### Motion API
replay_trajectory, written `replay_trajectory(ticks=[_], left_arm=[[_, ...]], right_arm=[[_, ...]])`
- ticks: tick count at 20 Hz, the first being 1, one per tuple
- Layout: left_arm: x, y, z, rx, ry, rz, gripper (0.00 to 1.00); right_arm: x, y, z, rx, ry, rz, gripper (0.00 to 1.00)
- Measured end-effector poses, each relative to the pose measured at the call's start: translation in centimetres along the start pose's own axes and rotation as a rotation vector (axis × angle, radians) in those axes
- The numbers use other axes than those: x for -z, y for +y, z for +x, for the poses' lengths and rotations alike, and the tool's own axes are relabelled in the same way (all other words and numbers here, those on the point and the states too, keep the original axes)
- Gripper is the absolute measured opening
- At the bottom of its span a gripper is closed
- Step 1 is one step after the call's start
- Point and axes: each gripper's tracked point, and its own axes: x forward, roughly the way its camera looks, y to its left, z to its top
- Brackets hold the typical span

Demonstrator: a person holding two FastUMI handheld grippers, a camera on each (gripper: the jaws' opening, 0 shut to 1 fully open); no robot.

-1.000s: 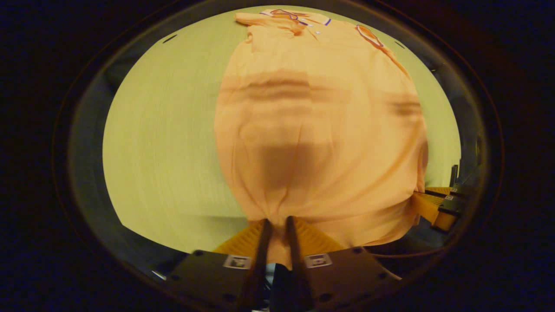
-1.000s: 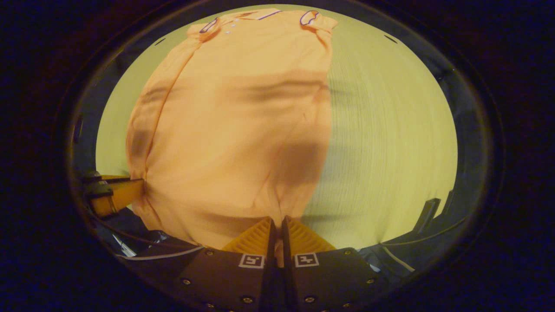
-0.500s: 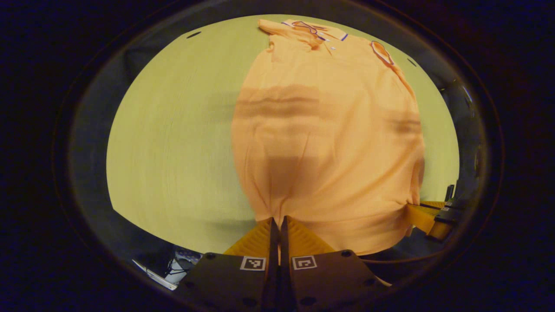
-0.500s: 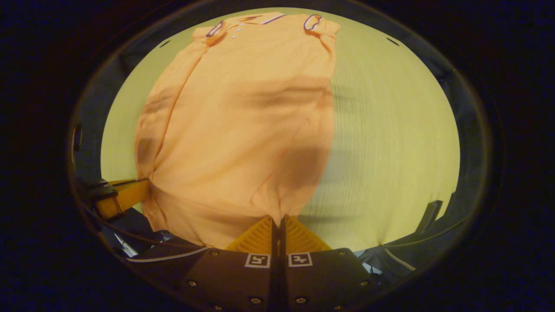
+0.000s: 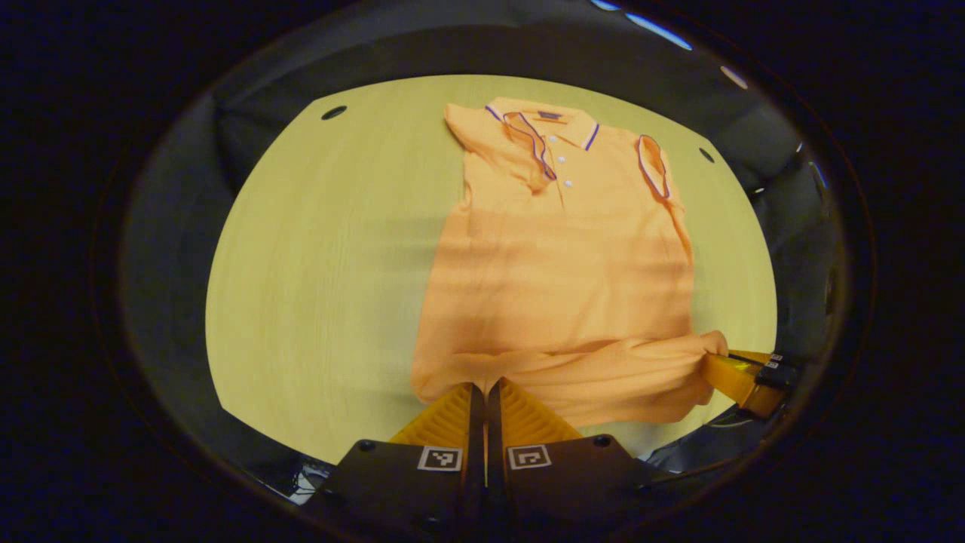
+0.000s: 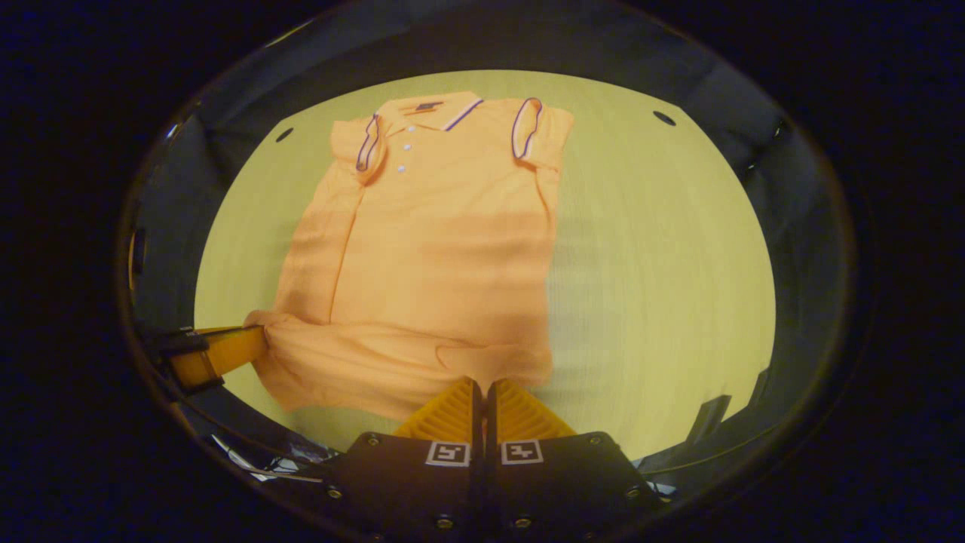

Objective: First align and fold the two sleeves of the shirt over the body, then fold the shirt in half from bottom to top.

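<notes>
Orange polo shirt [image 5: 562, 256] lay front-up on the pale wooden counter [image 5: 317, 271], collar at the far end and both sleeves folded in over the body. The left gripper [image 5: 479, 396] had its jaws pinched on one hem corner, the right gripper [image 6: 481, 392] on the other, and the bunched hem was raised between them.

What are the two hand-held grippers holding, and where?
The shirt, by its bottom hem: left hand-held gripper at one corner, right hand-held gripper at the other.
</notes>
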Motion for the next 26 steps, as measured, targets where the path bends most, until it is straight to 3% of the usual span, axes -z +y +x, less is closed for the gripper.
replay_trajectory(ticks=[6,7,16,18,24,26], left_arm=[[-0.1,0.0,0.1,-0.003,-0.004,-0.001,0.08],[-2.5,0.4,-1.2,-0.005,-0.022,0.001,0.08],[-16.5,0.0,2.1,-0.039,-0.198,0.025,0.11],[-18.9,0.2,3.1,-0.059,-0.235,0.057,0.07],[-25.5,-0.1,8.0,-0.083,-0.409,0.098,0.11],[-26.9,-0.3,9.8,-0.075,-0.455,0.103,0.08]], right_arm=[[-12.0,-0.9,-1.3,0.022,-0.155,-0.012,0.01],[-13.6,-1.0,-1.6,0.026,-0.173,-0.016,0.01],[-26.7,-1.1,-1.7,0.063,-0.341,-0.023,0.01],[-29.4,-1.3,-1.3,0.084,-0.378,-0.031,0.01],[-36.4,-2.1,3.8,0.160,-0.510,-0.044,0.01],[-37.9,-2.8,5.5,0.193,-0.556,-0.055,0.01]])
